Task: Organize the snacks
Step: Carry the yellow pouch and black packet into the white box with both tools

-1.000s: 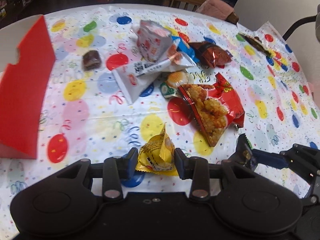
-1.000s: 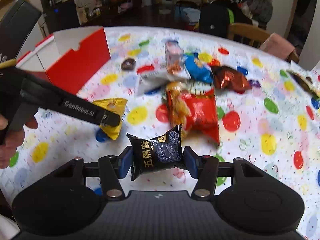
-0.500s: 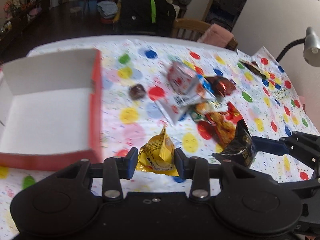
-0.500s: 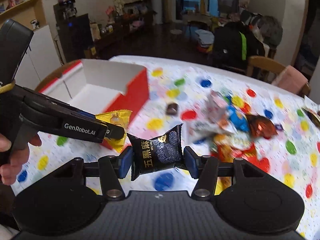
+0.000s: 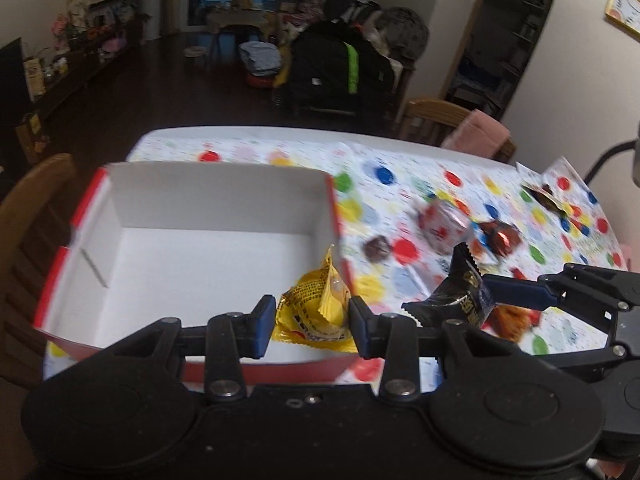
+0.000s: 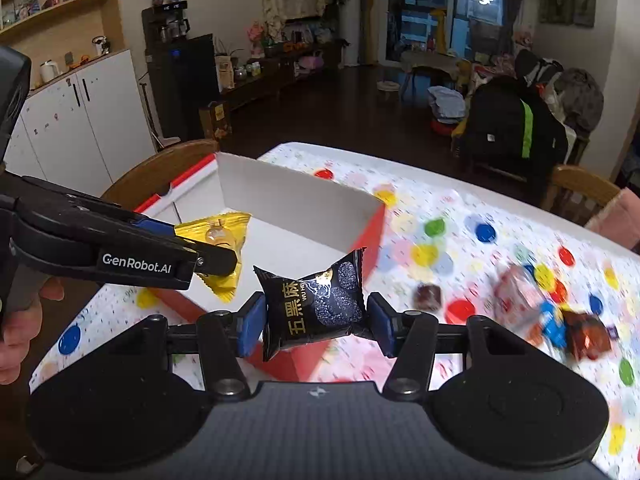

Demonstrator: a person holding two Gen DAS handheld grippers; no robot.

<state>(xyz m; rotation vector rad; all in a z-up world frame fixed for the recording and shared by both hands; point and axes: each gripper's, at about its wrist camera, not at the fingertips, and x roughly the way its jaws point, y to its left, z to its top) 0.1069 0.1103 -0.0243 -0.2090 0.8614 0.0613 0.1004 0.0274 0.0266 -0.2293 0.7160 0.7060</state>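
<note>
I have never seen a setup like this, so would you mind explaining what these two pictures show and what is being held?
There is no robot here. A person holds a hand-held gripper in each hand, and each carries a wide-angle camera looking forward along its two fingers, so each picture has black fingers at the bottom.

The left camera view shows the left hand-held gripper shut on a yellow snack packet, above the near right corner of a red box with a white, empty inside. The right camera view shows the right hand-held gripper shut on a black snack packet; the other gripper appears at its left, with the person's fingers behind it.

The table has a dotted cloth, and further snacks lie scattered right of the box, blurred.
</note>
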